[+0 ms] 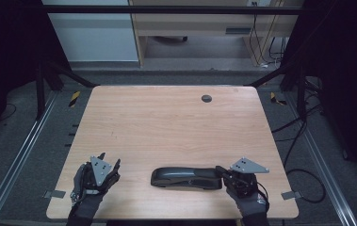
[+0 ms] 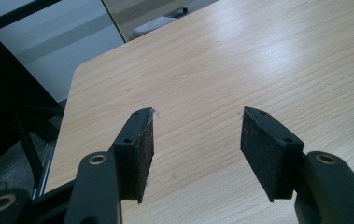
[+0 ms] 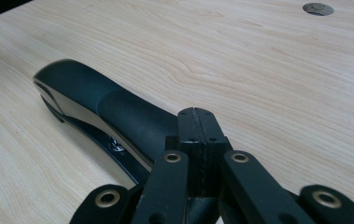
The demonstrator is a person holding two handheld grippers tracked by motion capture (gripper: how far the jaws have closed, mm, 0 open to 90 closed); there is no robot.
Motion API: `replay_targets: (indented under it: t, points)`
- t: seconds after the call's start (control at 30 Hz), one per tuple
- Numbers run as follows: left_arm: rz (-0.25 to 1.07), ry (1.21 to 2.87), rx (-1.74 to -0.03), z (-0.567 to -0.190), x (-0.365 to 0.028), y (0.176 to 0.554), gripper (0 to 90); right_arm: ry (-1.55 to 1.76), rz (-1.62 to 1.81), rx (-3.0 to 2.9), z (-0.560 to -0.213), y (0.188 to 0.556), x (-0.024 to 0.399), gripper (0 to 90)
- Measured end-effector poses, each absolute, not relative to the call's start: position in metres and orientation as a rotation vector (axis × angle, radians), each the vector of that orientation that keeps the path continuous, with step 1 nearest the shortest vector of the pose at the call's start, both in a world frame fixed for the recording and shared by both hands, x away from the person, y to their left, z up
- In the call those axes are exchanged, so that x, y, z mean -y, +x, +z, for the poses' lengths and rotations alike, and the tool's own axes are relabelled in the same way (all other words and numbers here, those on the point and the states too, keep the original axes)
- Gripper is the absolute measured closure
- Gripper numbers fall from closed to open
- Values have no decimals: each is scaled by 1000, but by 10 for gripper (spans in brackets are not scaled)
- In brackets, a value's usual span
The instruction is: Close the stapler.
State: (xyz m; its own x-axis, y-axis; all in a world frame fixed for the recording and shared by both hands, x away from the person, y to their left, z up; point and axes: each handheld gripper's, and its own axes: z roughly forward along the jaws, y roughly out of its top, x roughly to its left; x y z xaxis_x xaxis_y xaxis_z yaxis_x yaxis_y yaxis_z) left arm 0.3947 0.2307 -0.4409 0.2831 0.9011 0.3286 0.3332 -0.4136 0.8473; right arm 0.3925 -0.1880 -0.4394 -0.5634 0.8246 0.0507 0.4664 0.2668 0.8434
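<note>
Here, one pair of tongs gapes over bare wood while the other is pressed together beside a black stapler.

The left tongs (image 2: 195, 133) stand wide apart above the tabletop (image 1: 166, 127) near its front left, gripping and touching nothing. The right tongs (image 3: 197, 123) are closed pad to pad with nothing between them, right at the stapler's (image 1: 185, 178) rear end; actual contact cannot be told. The stapler lies flat near the front edge, between the two hands.
</note>
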Motion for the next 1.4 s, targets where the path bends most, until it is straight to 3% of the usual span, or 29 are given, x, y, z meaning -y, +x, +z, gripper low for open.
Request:
replay_targets:
  t: [0.53,1.1,1.4]
  points:
    - [1100,1884,-1115,-440,-235,395,442,1176,1195,-2116,-452,390,187,900]
    - [1073,1887,-1117,-442,-236,398,434,1156,1288,-2064,-437,393,190,900]
    - [1040,1912,-1109,-446,-236,401,420,1165,1255,-1967,-430,398,211,696]
